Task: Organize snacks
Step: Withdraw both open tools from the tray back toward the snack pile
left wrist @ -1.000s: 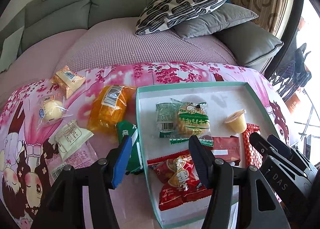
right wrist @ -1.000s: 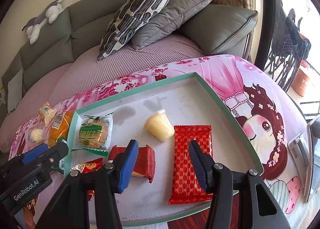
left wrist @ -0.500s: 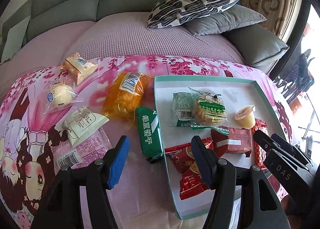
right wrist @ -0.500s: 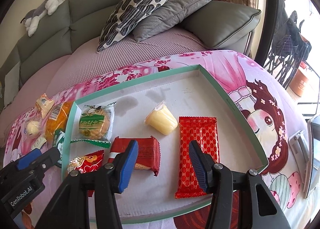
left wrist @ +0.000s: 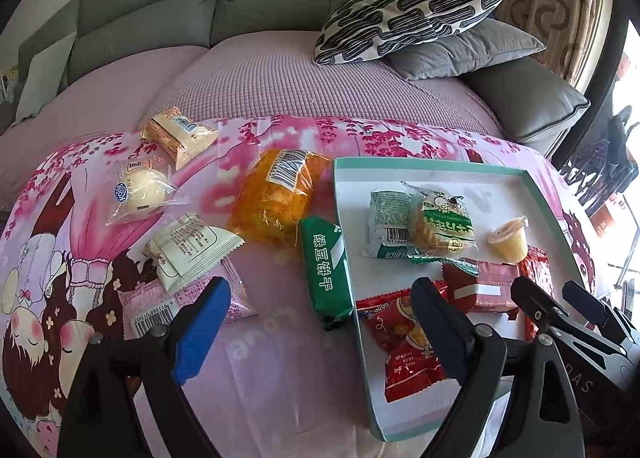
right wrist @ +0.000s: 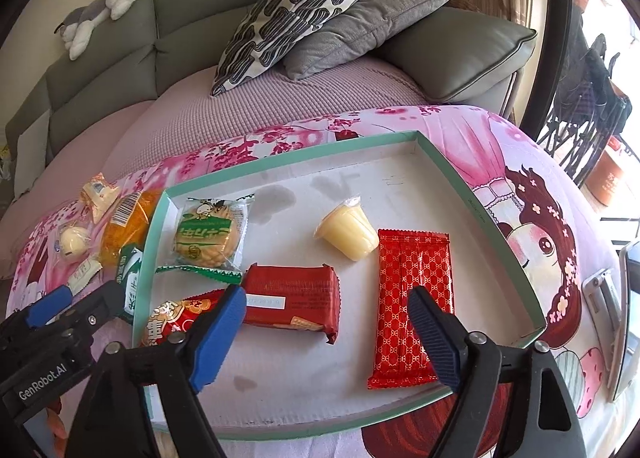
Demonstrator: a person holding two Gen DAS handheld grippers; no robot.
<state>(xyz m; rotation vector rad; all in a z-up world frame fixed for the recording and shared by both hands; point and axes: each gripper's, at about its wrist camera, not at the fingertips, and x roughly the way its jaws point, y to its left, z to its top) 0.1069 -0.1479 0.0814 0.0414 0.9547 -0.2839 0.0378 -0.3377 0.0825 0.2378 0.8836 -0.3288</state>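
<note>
A teal-rimmed white tray (left wrist: 432, 163) (right wrist: 296, 154) lies on the pink cartoon cloth. In it are a green-labelled cake packet (right wrist: 210, 234), a jelly cup (right wrist: 352, 232), a patterned red packet (right wrist: 412, 298), a dark red packet (right wrist: 292, 294) and a red candy packet (right wrist: 176, 322). Left of the tray lie a green biscuit packet (left wrist: 324, 266), an orange packet (left wrist: 276, 194), a bun packet (left wrist: 142, 190) and several pale packets. My left gripper (left wrist: 320, 294) hovers over the green packet, jaws opening, gripping nothing. My right gripper (right wrist: 326, 298) hovers above the dark red packet, jaws opening, also gripping nothing.
A grey sofa with a patterned pillow (left wrist: 408, 14) and grey cushions (right wrist: 360, 26) rises behind the cloth. A plush toy (right wrist: 104, 6) sits on the sofa back. A flat silver device (right wrist: 624, 318) lies at the cloth's right edge.
Both pairs of jaws have spread much wider. The left gripper has shifted left off the tray, and the green biscuit packet now shows fully beside the rim.
</note>
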